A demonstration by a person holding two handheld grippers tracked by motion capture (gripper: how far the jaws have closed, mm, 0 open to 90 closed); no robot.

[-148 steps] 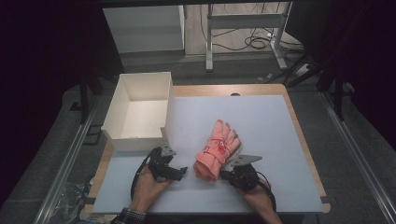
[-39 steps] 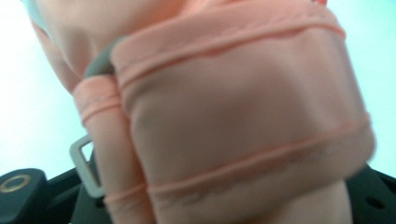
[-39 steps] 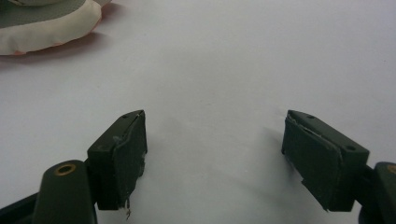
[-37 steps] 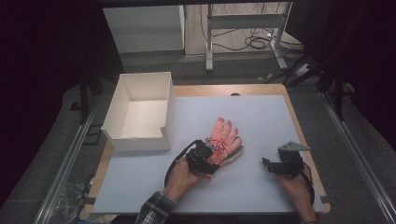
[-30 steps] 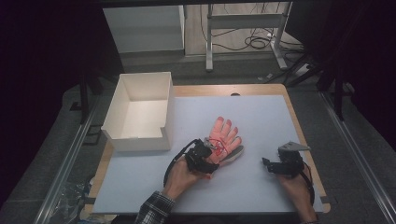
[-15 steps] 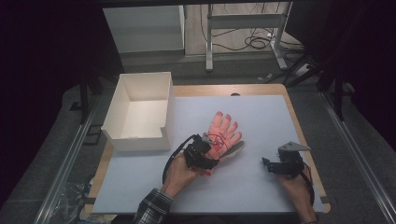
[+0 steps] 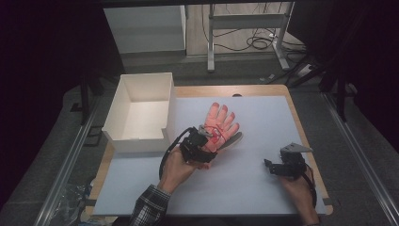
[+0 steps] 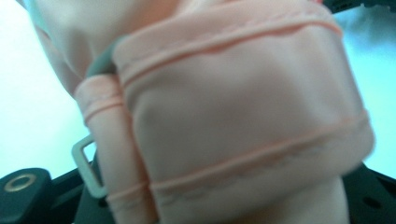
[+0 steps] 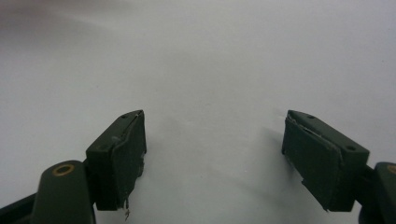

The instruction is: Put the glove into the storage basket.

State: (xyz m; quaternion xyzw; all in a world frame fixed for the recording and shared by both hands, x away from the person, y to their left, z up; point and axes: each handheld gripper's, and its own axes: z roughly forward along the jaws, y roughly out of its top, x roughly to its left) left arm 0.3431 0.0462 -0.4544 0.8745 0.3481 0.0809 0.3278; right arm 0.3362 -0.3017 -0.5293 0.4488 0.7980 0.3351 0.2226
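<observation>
A pink glove [image 7: 220, 120] lies palm-down with its fingers pointing away from me, near the middle of the white table mat [image 7: 244, 188]. A shadow under its right edge suggests it is partly lifted. My left gripper [image 7: 206, 142] is shut on the glove's cuff. In the left gripper view the pink cuff [image 8: 243, 116] sits right in front of the camera, with a grey buckle [image 8: 86, 163] at its side. My right gripper [image 7: 271, 165] rests at the right of the mat, apart from the glove. Its jaws [image 9: 215, 149] stand wide open over bare mat.
An open white box [image 7: 141, 113] stands at the left, its near wall close to my left gripper. The mat's wooden border [image 7: 301, 122] marks the table edge. Beyond the table are a desk frame and cables [image 7: 254, 42] on the floor.
Both grippers were at the glove's cuff 4.9 s ago; the right one has since moved off to the right. In the last second the left gripper has carried the glove farther from me.
</observation>
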